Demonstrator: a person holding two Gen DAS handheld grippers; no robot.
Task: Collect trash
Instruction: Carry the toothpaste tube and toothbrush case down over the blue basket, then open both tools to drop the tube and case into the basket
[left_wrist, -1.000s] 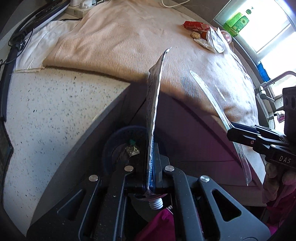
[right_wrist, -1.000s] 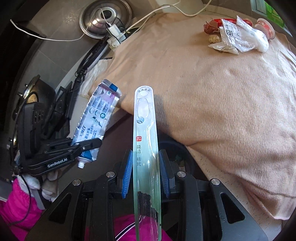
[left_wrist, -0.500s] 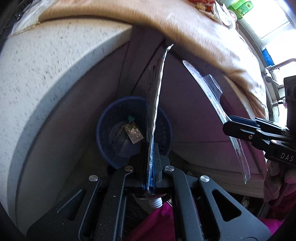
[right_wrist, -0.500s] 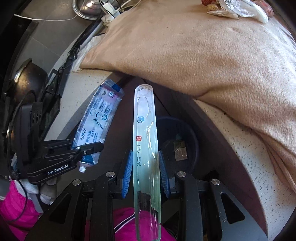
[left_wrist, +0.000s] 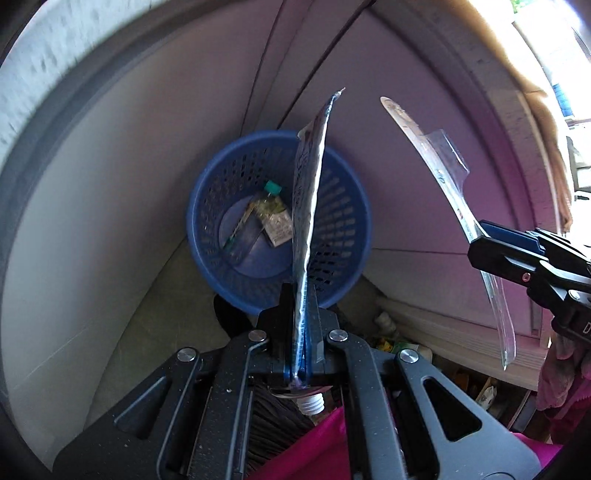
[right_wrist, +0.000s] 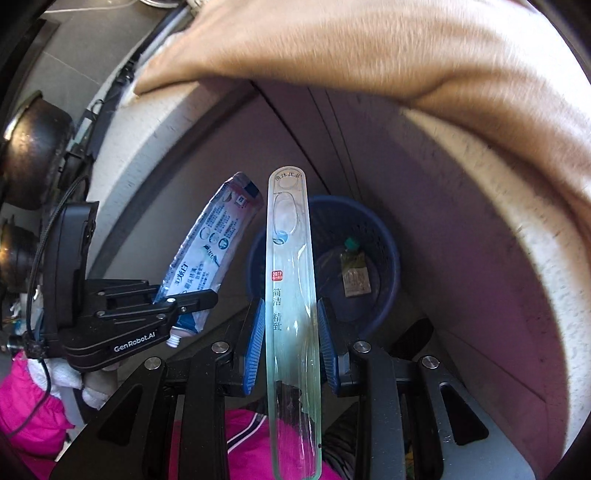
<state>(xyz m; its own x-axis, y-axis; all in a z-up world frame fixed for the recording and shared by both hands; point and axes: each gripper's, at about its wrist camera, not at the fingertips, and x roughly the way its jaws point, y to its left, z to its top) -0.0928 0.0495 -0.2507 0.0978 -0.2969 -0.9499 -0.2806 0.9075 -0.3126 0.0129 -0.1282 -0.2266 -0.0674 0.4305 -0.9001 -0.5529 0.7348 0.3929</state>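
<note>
My left gripper (left_wrist: 301, 295) is shut on a flattened toothpaste tube (left_wrist: 308, 206), seen edge-on, held above the blue mesh trash basket (left_wrist: 332, 225). The tube also shows in the right wrist view (right_wrist: 210, 251), clamped in the left gripper (right_wrist: 192, 301). My right gripper (right_wrist: 290, 314) is shut on a long clear plastic toothbrush package (right_wrist: 290, 295), upright over the basket (right_wrist: 384, 236). The package also shows at the right of the left wrist view (left_wrist: 447, 177), held by the right gripper (left_wrist: 491, 251). The basket holds a small sachet (left_wrist: 275, 219) and a thin wrapper.
The basket stands on the floor against pale cabinet doors (left_wrist: 424, 110) below a speckled counter edge (right_wrist: 147, 122). A tan towel (right_wrist: 369, 48) hangs over the counter. Dark pots (right_wrist: 29, 147) stand at far left. Clutter lies on the floor to the basket's right (left_wrist: 391, 343).
Both grippers have dropped from counter height toward the floor with their items still held. The basket is now larger and directly below the tube and the package.
</note>
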